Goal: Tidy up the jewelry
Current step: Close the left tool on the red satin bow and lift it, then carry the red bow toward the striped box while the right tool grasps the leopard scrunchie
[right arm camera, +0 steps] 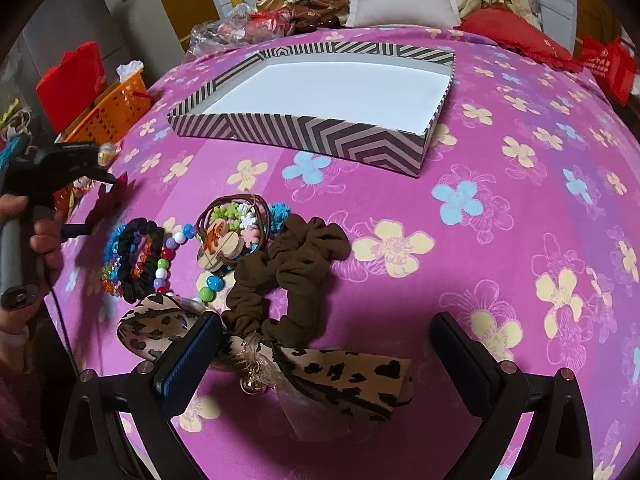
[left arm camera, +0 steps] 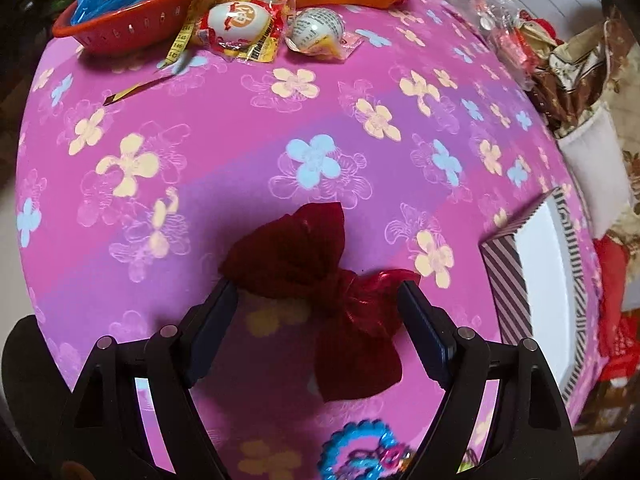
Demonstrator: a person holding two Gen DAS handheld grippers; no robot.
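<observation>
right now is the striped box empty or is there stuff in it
Empty. The striped box shows only its bare white floor in the right wrist view; the hair ties and bows all lie outside it on the pink cloth.

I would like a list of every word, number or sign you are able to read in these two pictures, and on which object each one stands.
None can be read with certainty.
Yellow measuring tape: black numbers, too small.
Wrapped eggs: one red and gold sign each, blurred.
Third wrapped egg: dense print, too small.
Red bag: white print, too small.
</observation>
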